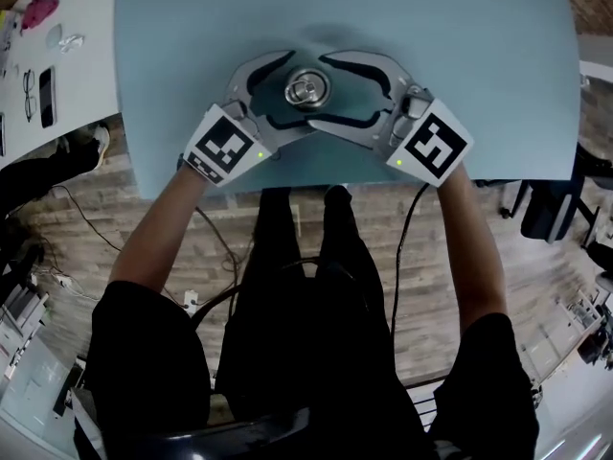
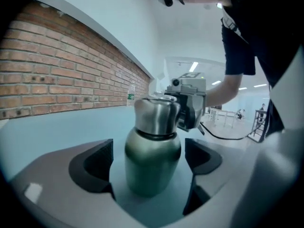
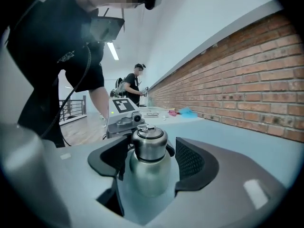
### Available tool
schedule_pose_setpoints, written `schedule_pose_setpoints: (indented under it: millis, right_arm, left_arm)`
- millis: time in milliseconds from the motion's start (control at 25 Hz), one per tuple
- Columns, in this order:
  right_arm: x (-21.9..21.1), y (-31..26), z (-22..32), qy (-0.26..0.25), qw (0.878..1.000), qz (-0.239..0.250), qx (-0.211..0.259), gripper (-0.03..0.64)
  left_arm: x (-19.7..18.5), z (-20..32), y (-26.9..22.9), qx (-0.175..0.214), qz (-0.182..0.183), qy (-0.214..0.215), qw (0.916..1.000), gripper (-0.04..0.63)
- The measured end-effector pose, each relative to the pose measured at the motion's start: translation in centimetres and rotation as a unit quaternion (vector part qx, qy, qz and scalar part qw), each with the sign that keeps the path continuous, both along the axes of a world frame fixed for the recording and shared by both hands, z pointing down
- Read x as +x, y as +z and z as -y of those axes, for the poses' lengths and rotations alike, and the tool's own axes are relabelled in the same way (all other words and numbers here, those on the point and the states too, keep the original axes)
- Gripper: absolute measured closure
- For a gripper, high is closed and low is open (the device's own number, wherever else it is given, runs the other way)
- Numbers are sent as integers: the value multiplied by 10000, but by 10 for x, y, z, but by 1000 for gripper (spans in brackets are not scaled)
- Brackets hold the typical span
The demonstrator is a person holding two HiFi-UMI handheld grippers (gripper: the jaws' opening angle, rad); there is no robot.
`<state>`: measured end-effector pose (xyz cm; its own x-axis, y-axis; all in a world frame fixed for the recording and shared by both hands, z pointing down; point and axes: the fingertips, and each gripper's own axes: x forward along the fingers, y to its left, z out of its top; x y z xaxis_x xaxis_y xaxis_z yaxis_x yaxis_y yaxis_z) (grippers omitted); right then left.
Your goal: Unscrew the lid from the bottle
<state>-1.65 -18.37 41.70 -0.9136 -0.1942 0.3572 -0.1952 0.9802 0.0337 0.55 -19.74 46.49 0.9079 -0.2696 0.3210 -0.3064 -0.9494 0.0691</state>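
1 brushed-steel bottle [image 1: 306, 88] with a rounded body stands upright on the pale blue table [image 1: 479, 46], near its front edge. Its 1 steel lid [image 2: 156, 115] is on the neck. 2 grey grippers flank it from opposite sides. The left gripper [image 2: 149, 160] is spread wide around the body, with a gap at each pad, gripping nothing. The right gripper [image 3: 151, 159] is likewise spread, bottle between its pads, not clamped. 2 cubes carry black-and-white square markers [image 1: 225, 144].
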Motion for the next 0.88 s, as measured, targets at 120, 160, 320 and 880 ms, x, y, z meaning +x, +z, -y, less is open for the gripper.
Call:
schedule_pose_setpoints:
  millis: [120,160,320,880]
  right_arm:
    - [-1,2,2,540,9984,54,133,305]
    - [-1,2,3,704,9973,53,178,307]
    - [-4,-1,3,1305,9910,40,284,319]
    - [-11,-5,11,2584,9653,335,164,327]
  left_arm:
    - [-4,2,0,-25,-142,-516,9986,138]
    - [-4,1,0,7,-152,-638,9978,137]
    - [-1,-3,-2,99,-239,-987,9948,138]
    - [-10,11,-5,176,-475,-2424,9689,152]
